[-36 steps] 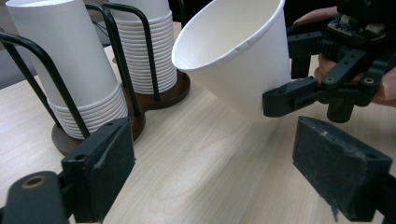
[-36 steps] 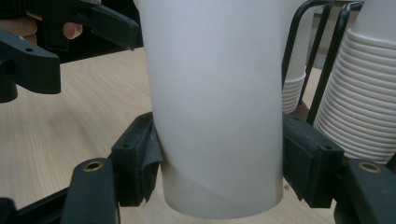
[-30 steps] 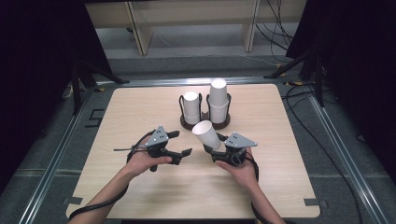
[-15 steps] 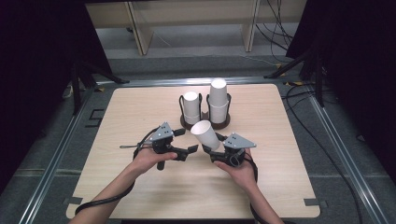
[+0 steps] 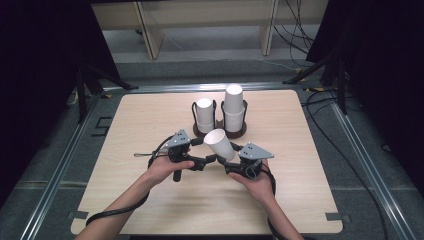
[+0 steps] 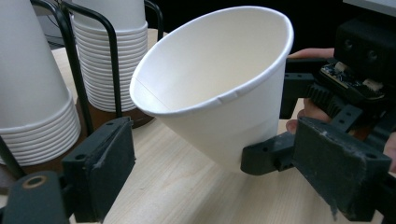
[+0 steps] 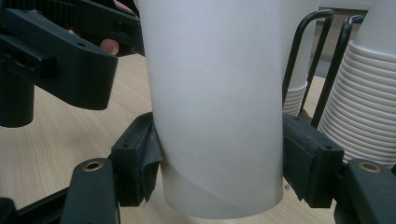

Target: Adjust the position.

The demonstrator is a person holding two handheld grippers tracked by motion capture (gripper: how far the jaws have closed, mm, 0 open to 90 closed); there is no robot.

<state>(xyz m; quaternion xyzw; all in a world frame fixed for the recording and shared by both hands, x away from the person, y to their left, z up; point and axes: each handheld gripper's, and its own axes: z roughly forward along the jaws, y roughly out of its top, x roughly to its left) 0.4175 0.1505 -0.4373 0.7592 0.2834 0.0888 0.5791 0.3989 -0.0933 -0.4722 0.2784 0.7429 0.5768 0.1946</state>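
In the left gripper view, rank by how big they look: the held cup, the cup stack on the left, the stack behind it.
1. Held cup, largest, though it is nearest the camera.
2. Left stack and rear stack: both cut off by the frame edge, so I can't rank them against each other.

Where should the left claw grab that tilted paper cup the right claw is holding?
Probably at the rim of the paper cup, coming from its open mouth, one jaw inside the wall and one outside. The right claw already clamps the narrow base, and the mouth faces the open left claw.
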